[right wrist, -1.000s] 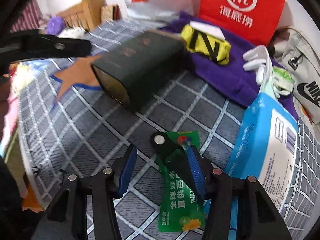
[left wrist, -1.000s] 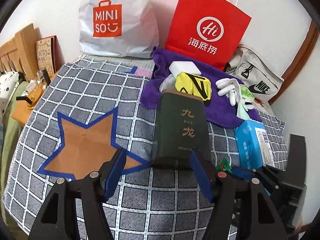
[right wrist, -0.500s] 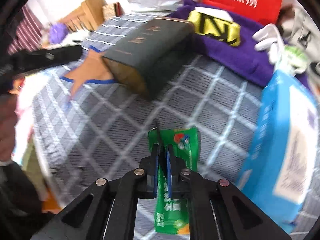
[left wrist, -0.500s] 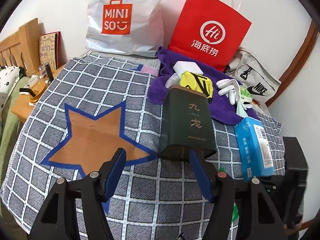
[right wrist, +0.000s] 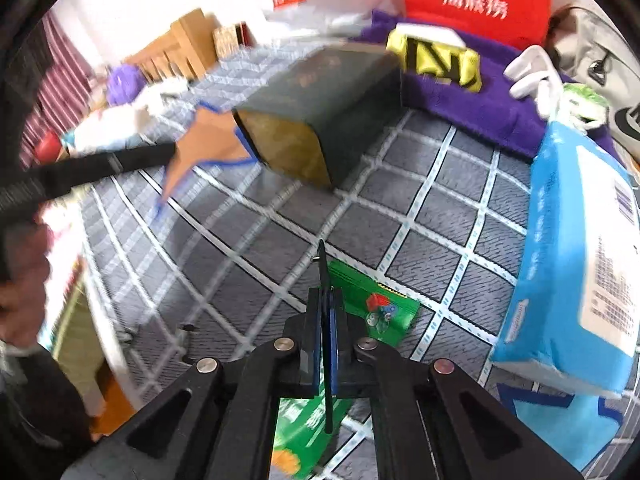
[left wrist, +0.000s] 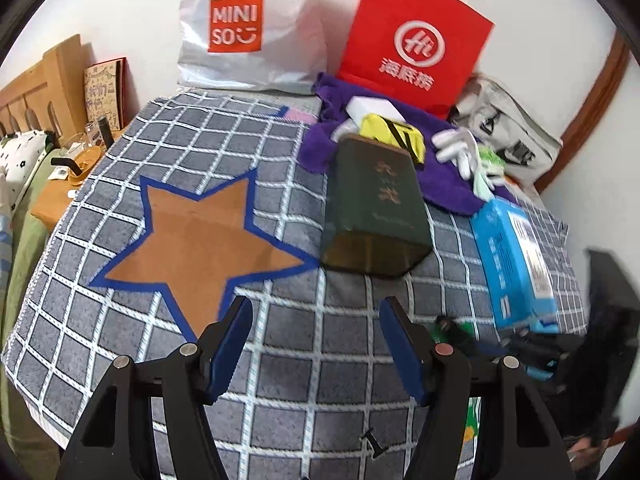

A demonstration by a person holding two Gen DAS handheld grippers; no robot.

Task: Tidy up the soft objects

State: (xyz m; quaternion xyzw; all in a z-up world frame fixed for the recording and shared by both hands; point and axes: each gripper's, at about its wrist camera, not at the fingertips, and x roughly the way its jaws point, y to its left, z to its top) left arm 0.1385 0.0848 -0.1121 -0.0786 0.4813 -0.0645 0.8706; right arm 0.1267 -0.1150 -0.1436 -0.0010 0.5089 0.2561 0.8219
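The right claw [right wrist: 325, 312] is clamped on the flat green foil sachet [right wrist: 380, 308]; the left claw [left wrist: 316, 344] gapes wide, empty. Next: carry the sachet toward the brown star patch [left wrist: 200, 236].

A white plastic bag [left wrist: 256, 36] at the far side carries an orange shopping-bag logo reading "MINISO" with a smile mark. To its right, a red paper bag [left wrist: 416, 36] shows a white circle with "Hi" above the Chinese characters "海底捞". A grey canvas bag [right wrist: 600, 68] at the far right shows part of the black Nike swoosh. A dark green box [left wrist: 376, 200] bears gold characters, too blurred to read.
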